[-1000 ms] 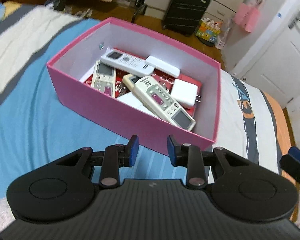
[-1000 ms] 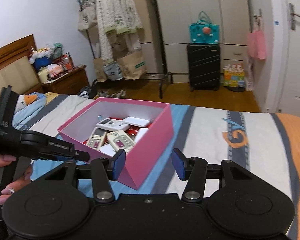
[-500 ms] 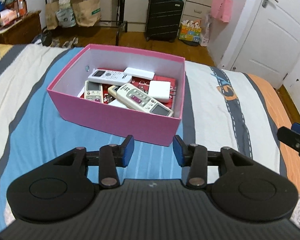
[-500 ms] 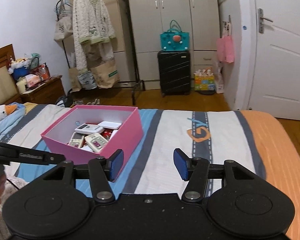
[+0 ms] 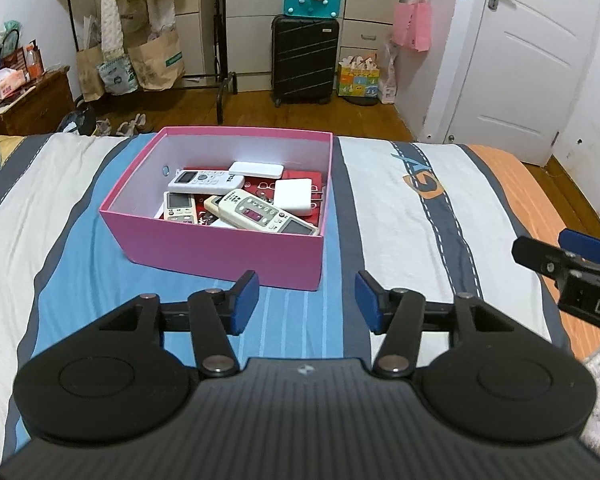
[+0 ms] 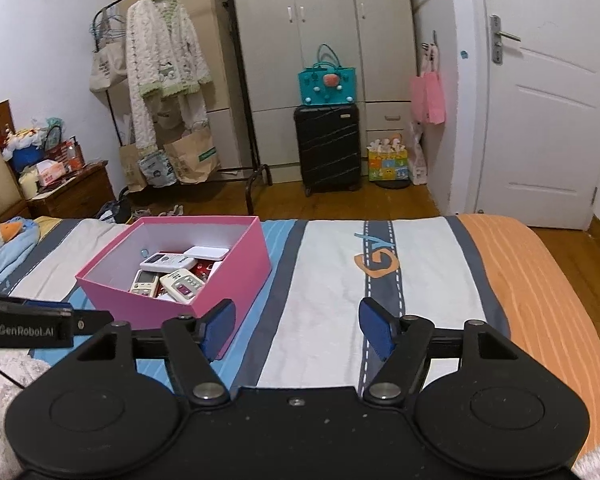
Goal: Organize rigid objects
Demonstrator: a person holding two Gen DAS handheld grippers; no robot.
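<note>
A pink box [image 5: 220,252] sits on the striped bed [image 5: 412,216]. It holds several white remote controls [image 5: 264,214], a white charger [image 5: 294,196] and a flat white case [image 5: 256,169]. The box also shows in the right wrist view [image 6: 236,280], left of centre. My left gripper [image 5: 306,300] is open and empty, held back from the box's near wall. My right gripper [image 6: 296,330] is open and empty, over the bed to the right of the box. Its tip shows at the right edge of the left wrist view [image 5: 572,256].
A black suitcase [image 6: 327,148] with a teal bag [image 6: 326,84] on it stands by the wardrobe. A clothes rack [image 6: 164,92] with paper bags stands on the left. A wooden nightstand [image 6: 68,192] is by the bed head. A white door [image 6: 548,120] is on the right.
Both grippers have pulled back and up from the box, which now looks smaller and farther. The left jaws have opened wider. The box contents have not moved.
</note>
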